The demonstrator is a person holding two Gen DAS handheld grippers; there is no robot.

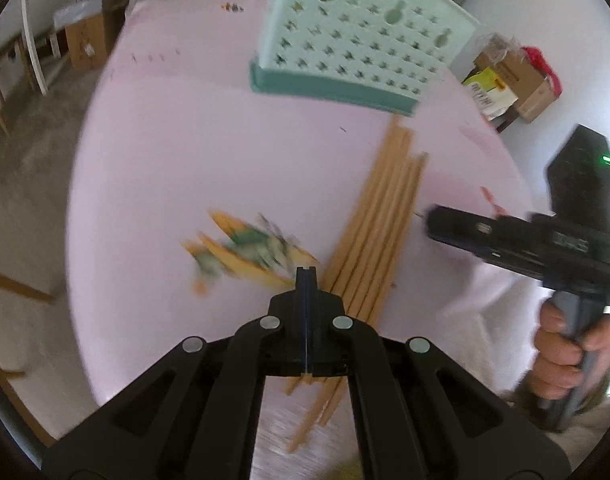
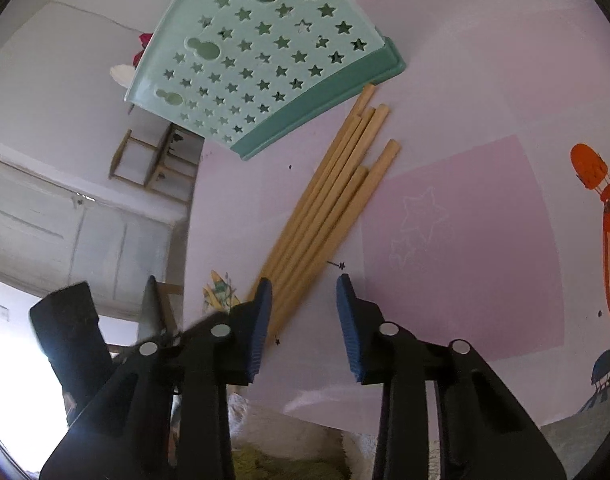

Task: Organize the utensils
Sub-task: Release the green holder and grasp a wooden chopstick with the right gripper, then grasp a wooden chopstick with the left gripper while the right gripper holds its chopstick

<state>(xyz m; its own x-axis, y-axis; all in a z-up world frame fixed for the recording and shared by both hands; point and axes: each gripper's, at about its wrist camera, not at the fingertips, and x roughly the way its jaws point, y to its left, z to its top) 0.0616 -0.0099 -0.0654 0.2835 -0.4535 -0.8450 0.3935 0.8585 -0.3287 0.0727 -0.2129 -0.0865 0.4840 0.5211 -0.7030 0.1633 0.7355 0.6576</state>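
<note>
My pink table (image 2: 465, 80) carries the mint holder (image 2: 265, 52), standing at its far side. The wooden sticks (image 2: 325, 196) lie bundled just before it. My left gripper (image 1: 306, 274) is pinched together, seemingly empty; my right gripper (image 2: 303, 300) gapes over the sticks' near ends.

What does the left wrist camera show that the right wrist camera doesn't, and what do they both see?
Only the left wrist view shows the person's hand gripping the handle of the right gripper, cardboard boxes by the wall, and the left gripper with its jaws shut and empty.

Only the right wrist view shows the orange balloon print on the table cover and the right gripper's jaws standing apart over the sticks' near ends.

Both show the teal star-punched holder, the bundle of wooden chopsticks and the pink table.
</note>
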